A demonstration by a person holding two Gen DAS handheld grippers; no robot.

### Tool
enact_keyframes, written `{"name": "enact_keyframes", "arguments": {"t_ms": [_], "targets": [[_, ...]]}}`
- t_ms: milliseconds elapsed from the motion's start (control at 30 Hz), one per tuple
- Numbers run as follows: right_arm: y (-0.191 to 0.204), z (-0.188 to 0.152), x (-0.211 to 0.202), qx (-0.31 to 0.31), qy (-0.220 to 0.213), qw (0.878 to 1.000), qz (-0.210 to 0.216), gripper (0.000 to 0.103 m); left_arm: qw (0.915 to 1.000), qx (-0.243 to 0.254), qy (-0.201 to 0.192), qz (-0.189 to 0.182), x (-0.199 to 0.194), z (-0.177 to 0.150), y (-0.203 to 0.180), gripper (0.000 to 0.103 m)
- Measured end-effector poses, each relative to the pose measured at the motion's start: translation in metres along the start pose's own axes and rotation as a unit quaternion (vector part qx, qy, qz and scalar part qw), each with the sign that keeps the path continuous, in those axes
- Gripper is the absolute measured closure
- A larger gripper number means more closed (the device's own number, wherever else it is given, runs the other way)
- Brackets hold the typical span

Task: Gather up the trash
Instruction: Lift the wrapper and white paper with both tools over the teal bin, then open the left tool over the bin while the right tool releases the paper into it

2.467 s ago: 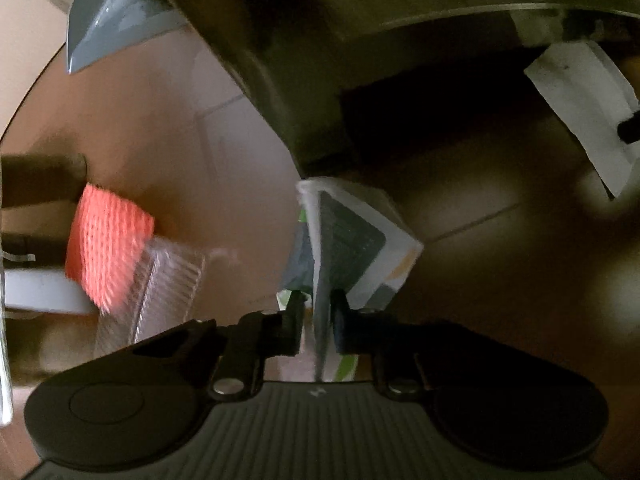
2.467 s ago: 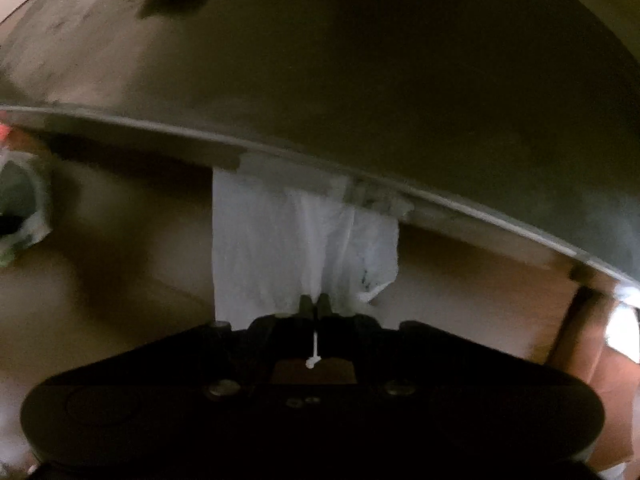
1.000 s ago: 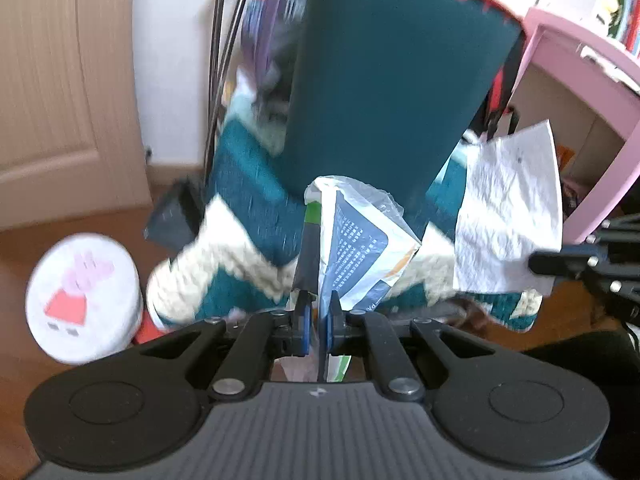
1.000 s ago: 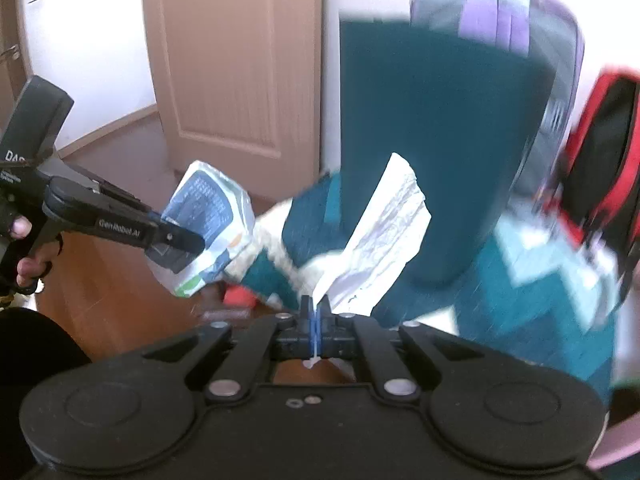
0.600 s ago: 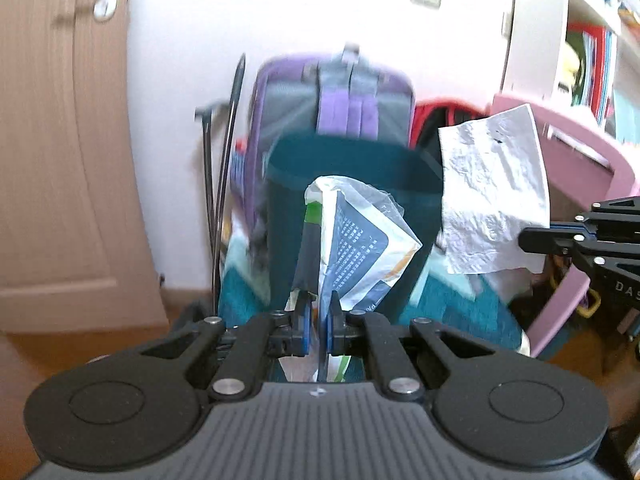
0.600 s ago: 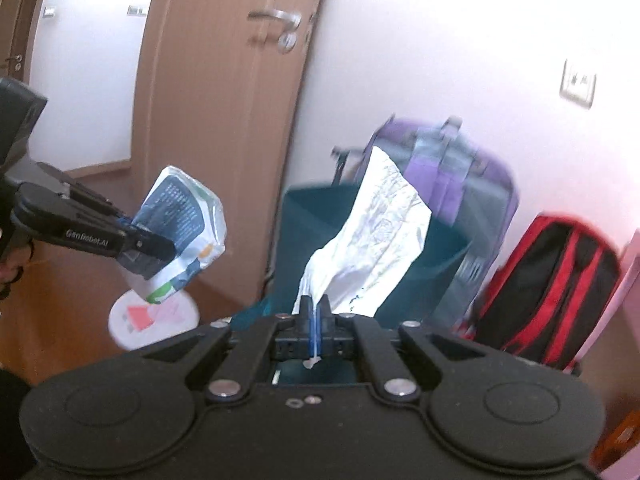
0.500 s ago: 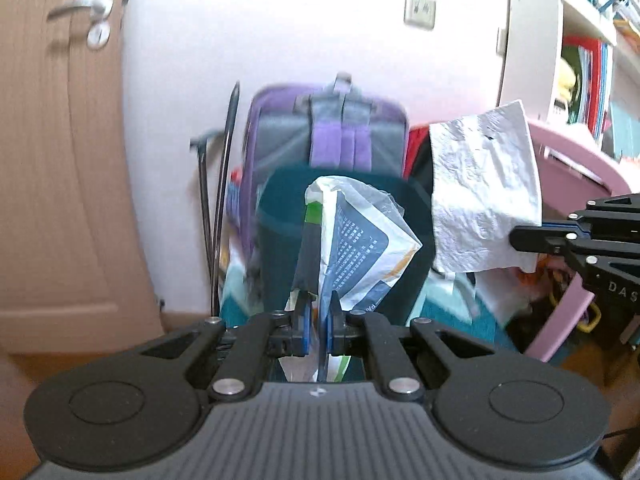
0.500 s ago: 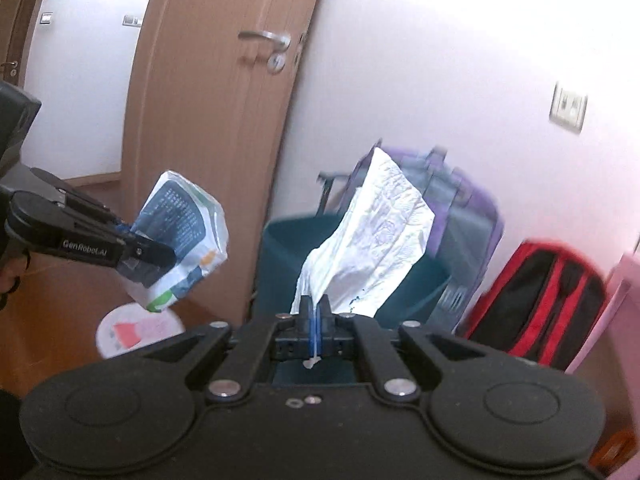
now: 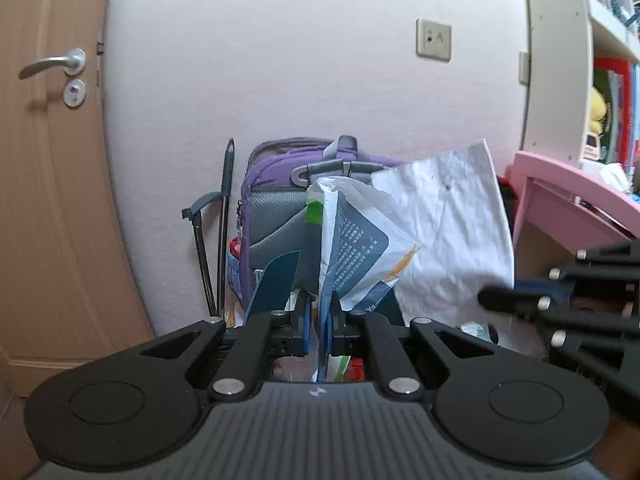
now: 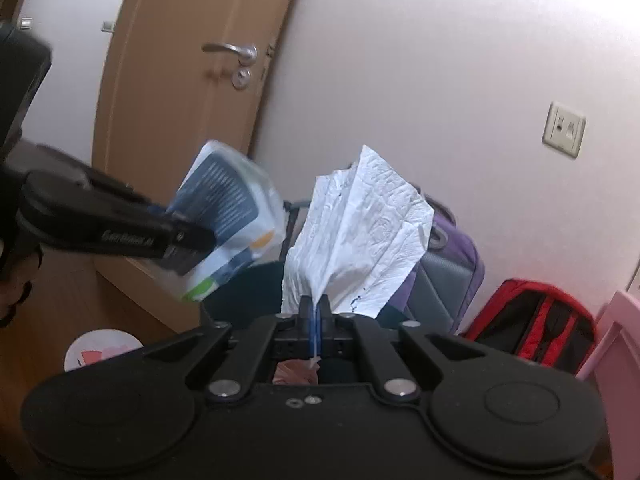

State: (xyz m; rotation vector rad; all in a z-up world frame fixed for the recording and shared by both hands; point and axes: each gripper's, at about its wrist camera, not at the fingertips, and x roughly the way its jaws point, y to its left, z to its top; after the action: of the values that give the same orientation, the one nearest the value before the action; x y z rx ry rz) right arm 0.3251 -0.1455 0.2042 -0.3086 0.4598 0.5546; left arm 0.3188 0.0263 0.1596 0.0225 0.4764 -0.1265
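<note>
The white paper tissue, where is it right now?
The tissue is pinched in the right gripper, held up above the dark bin, right of the plastic wrapper, with the purple suitcase behind.

Home bedroom, wooden door (image 9: 48, 184), purple backpack (image 9: 276, 216), pink desk (image 9: 568, 196), bookshelf (image 9: 608, 60)

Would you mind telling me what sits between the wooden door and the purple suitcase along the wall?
In the left wrist view, a dark folded trolley handle leans against the white wall between the door and the purple suitcase.
</note>
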Motion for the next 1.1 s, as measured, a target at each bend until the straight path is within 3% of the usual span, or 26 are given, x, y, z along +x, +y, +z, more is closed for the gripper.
{"name": "enact_keyframes", "arguments": {"t_ms": [400, 733, 933, 1100], "targets": [[-0.023, -0.025, 0.075, 0.022, 0.08, 0.996, 0.02, 0.102, 0.9966, 0.018, 0.08, 0.0, 0.1, -0.001, -0.015, 0.096], [-0.041, -0.035, 0.108, 0.044, 0.122, 0.991, 0.045, 0.1, 0.9895, 0.042, 0.138, 0.007, 0.147, -0.017, -0.023, 0.096], [-0.044, -0.042, 0.111, 0.048, 0.122, 0.99, 0.057, 0.087, 0.982, 0.046, 0.183, 0.006, 0.165, -0.021, -0.026, 0.094], [-0.045, -0.043, 0.105, 0.048, 0.112, 0.991, 0.058, 0.077, 0.9808, 0.034, 0.192, 0.004, 0.163, -0.023, -0.026, 0.091]]}}
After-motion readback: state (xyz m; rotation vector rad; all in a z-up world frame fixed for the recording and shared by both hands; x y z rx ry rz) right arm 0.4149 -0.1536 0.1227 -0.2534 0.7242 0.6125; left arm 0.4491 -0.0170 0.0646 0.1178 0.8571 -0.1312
